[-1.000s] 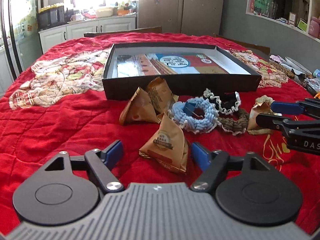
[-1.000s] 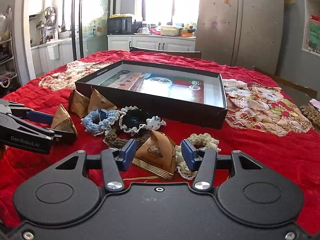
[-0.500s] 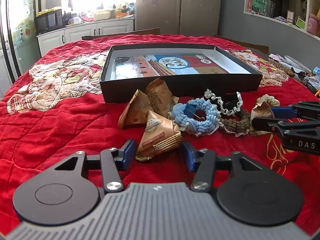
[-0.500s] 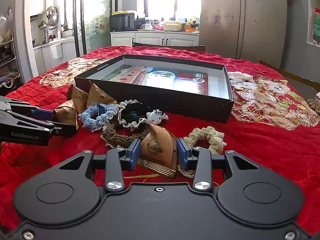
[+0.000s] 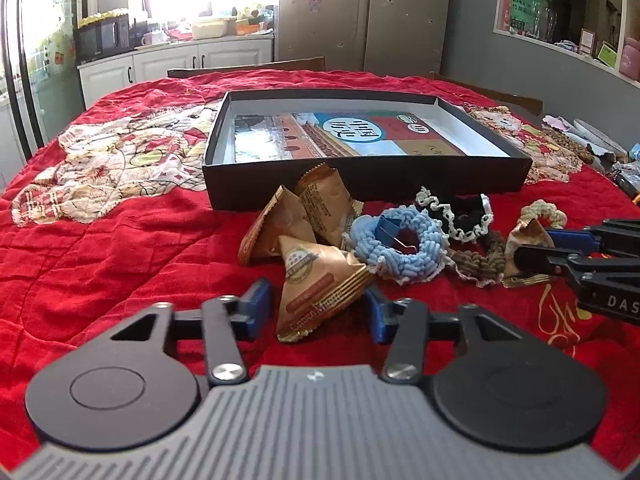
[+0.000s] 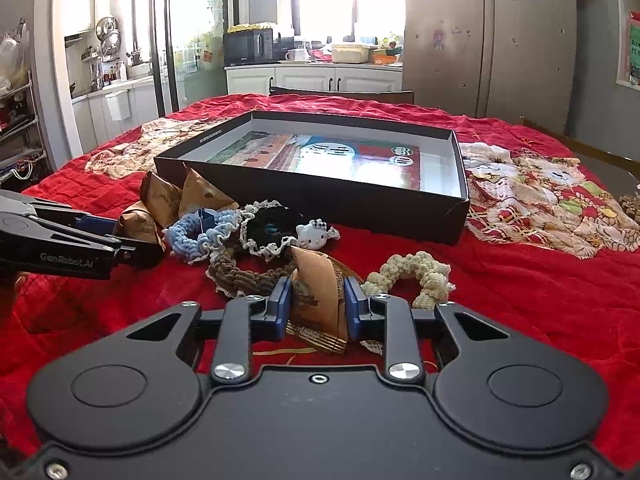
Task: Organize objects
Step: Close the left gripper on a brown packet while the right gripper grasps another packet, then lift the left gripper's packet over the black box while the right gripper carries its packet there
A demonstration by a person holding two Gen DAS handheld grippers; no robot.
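A brown triangular snack packet [image 5: 320, 280] stands on the red cloth between the fingers of my left gripper [image 5: 318, 312]. Its jaws are closing, and a thin gap still shows at the left pad. Two more packets [image 5: 276, 224] lean together behind it. My right gripper [image 6: 316, 308] is closing, both blue pads pressing another brown packet [image 6: 316, 288]. An open black box [image 5: 360, 188] with a printed sheet inside lies beyond the pile. Blue [image 5: 404, 248], black-and-white [image 5: 460, 212], brown [image 6: 240, 276] and cream [image 6: 412, 272] scrunchies lie between the two grippers.
A white cat-face clip [image 6: 312, 236] sits on the black scrunchie. The red quilted cloth [image 5: 120, 248] covers the whole table, with embroidered patches left and right of the box. Small clutter [image 5: 592, 148] lies at the far right edge. Chair backs stand behind the table.
Both pairs of jaws have narrowed around their packets. The left packet tipped and turned between the fingers. The right packet is now squeezed upright. Neither hand has shifted much.
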